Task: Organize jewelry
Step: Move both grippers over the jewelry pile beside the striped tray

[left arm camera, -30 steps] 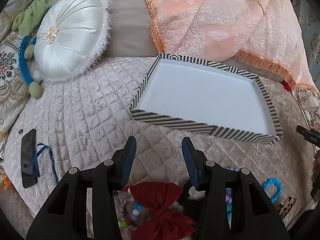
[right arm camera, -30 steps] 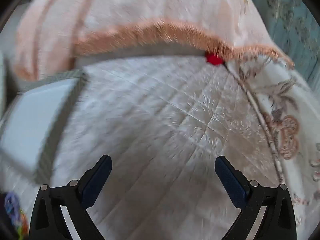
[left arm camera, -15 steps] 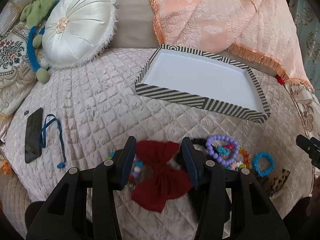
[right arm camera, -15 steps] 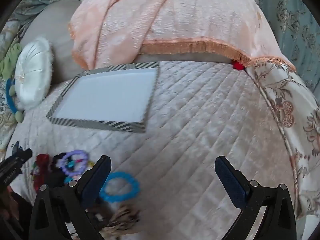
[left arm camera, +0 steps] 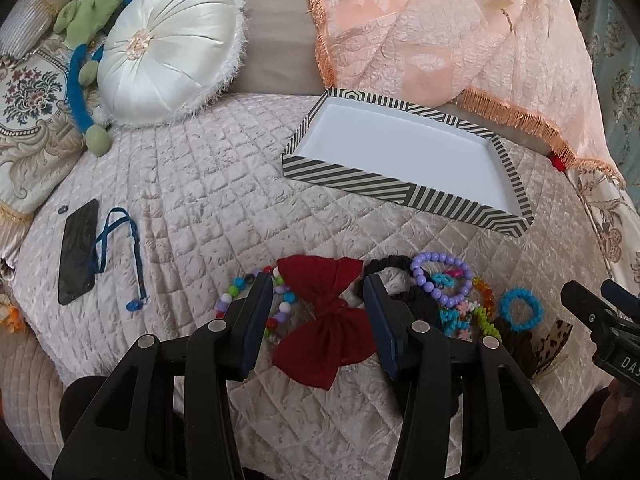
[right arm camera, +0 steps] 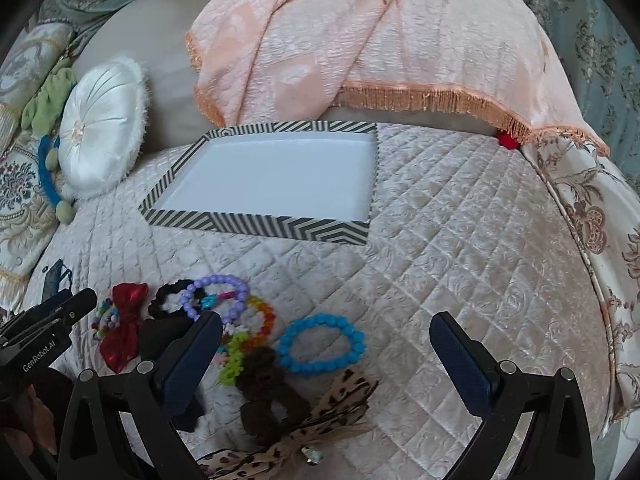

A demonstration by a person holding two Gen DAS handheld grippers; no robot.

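A pile of jewelry lies on the quilted bed in front of the striped tray (left arm camera: 400, 188) (right arm camera: 256, 224), whose white inside is bare. My left gripper (left arm camera: 316, 284) is open and hovers over the red bow (left arm camera: 328, 320) (right arm camera: 124, 328), with nothing between its fingers. My right gripper (right arm camera: 326, 320) stands wide open above the blue bead bracelet (right arm camera: 320, 344) (left arm camera: 520, 308). Between them lie a purple bead bracelet (left arm camera: 440, 280) (right arm camera: 216, 292), a black scrunchie (left arm camera: 384, 266) and small coloured bead rings. A brown scrunchie (right arm camera: 264, 392) and a leopard bow (right arm camera: 332, 404) lie nearest me.
A white round cushion (left arm camera: 168, 48) and a green soft toy (left arm camera: 96, 4) sit at the back left. A peach fringed blanket (left arm camera: 440, 32) hangs behind the tray. A dark phone (left arm camera: 78, 252) with a blue strap lies at the left on the quilt.
Both views have pulled back from the tray, so the jewelry pile came into sight. The right gripper swung from the blanket edge towards the pile. Neither gripper's jaws moved.
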